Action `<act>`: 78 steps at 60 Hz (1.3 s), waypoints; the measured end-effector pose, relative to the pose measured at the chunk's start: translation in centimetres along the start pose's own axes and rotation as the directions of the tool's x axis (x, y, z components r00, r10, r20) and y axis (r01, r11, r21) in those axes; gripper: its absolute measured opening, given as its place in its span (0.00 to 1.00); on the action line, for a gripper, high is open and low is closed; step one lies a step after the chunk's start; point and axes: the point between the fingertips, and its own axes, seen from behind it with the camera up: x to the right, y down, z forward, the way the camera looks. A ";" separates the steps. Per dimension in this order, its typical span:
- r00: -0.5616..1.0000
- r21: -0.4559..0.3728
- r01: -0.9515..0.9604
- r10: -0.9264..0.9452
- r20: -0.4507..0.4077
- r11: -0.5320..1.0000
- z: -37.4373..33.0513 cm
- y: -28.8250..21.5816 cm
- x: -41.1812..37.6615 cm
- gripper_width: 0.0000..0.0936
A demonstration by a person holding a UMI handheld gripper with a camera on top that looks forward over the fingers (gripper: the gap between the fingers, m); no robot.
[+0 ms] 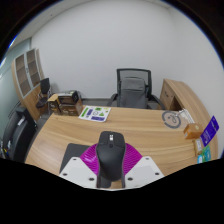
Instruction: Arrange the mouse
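A black computer mouse (110,156) sits between my two fingers, and the magenta pads (93,160) press on both of its sides. It hangs above the wooden desk (70,130) with its front end pointing away from me. My gripper (110,165) is shut on the mouse, whose rear end is hidden between the white fingers.
The desk is L-shaped, with a green booklet (95,113) ahead of the fingers, a round item (176,119) and a purple card (208,131) to the right. A black office chair (130,88) stands behind the desk; a box (65,100) and shelf (28,70) at left.
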 end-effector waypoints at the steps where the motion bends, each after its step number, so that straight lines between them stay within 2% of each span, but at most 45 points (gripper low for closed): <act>1: 1.000 -0.004 0.004 -0.004 0.011 1.000 0.6 0.2 -1.2 0.28; 16: 0.996 -0.103 0.059 -0.052 0.071 0.993 9.3 7.5 -11.8 0.31; 35: 0.996 -0.213 0.089 -0.084 0.032 0.973 14.5 15.6 -13.3 0.32; 40: 0.995 -0.194 0.102 -0.099 0.025 0.976 14.5 15.3 -13.2 0.45; 46: 0.995 -0.204 0.097 -0.094 0.023 0.974 14.5 15.5 -13.1 0.55; 48: 0.996 -0.206 0.090 -0.091 0.006 0.974 14.4 15.3 -12.6 0.64; 50: 0.996 -0.200 0.087 -0.091 -0.011 0.976 14.1 14.9 -12.3 0.83; 51: 0.996 -0.195 0.083 -0.088 -0.016 0.977 13.8 14.6 -12.1 0.94; 53: 0.997 -0.189 0.071 -0.078 -0.027 0.979 12.9 14.1 -11.8 0.89; 59: 0.999 -0.182 0.021 -0.028 -0.037 0.983 9.0 12.4 -11.3 0.91; 66: 0.999 -0.134 -0.025 0.019 -0.045 0.991 1.0 10.0 -9.6 0.91; 78: 0.989 -0.101 -0.048 0.033 -0.145 0.994 -12.6 10.3 -4.6 0.92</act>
